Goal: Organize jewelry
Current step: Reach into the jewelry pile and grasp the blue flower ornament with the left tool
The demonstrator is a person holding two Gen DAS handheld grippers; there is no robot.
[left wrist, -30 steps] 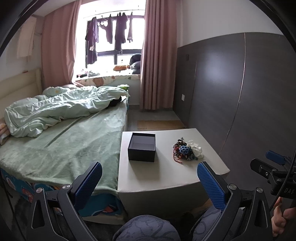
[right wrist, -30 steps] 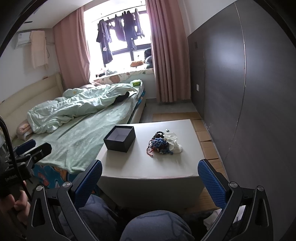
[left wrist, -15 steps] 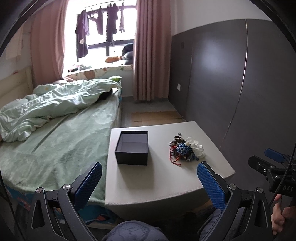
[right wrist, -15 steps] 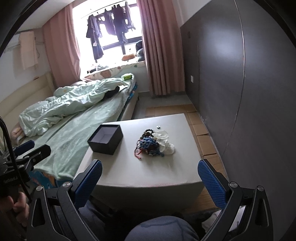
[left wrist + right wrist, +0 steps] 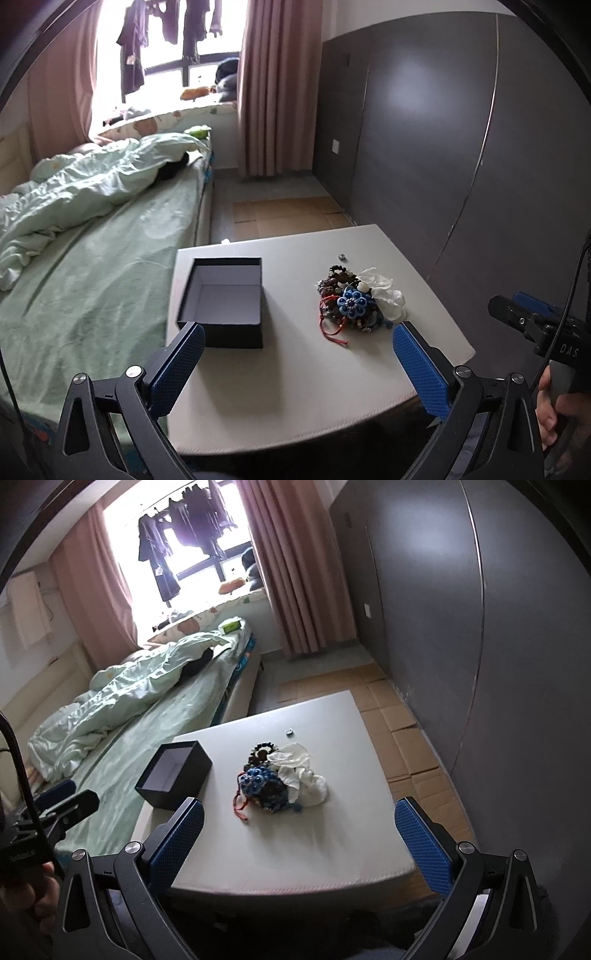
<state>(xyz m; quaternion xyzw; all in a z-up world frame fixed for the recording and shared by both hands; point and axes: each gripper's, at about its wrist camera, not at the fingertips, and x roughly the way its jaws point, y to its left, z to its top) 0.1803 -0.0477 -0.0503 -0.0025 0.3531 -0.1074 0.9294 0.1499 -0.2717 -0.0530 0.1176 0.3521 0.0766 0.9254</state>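
1. My left gripper (image 5: 295, 363) hangs over the near edge of the tabletop (image 5: 280, 398), jaws spread wide, holding nothing.
2. My right gripper (image 5: 299, 834) hangs at the same near edge, jaws equally wide and empty.
3. The jewelry pile (image 5: 354, 301) sits toward the right edge; the open black box (image 5: 225, 299) stands well apart, by the left edge, empty as far as I can see.
4. A small ring-like piece (image 5: 342, 256) lies alone just behind the pile.
5. I judge the beads light, limp and tangled, so they may drag neighbours along. The red cord (image 5: 332, 334) trailing toward me looks easiest to pinch.
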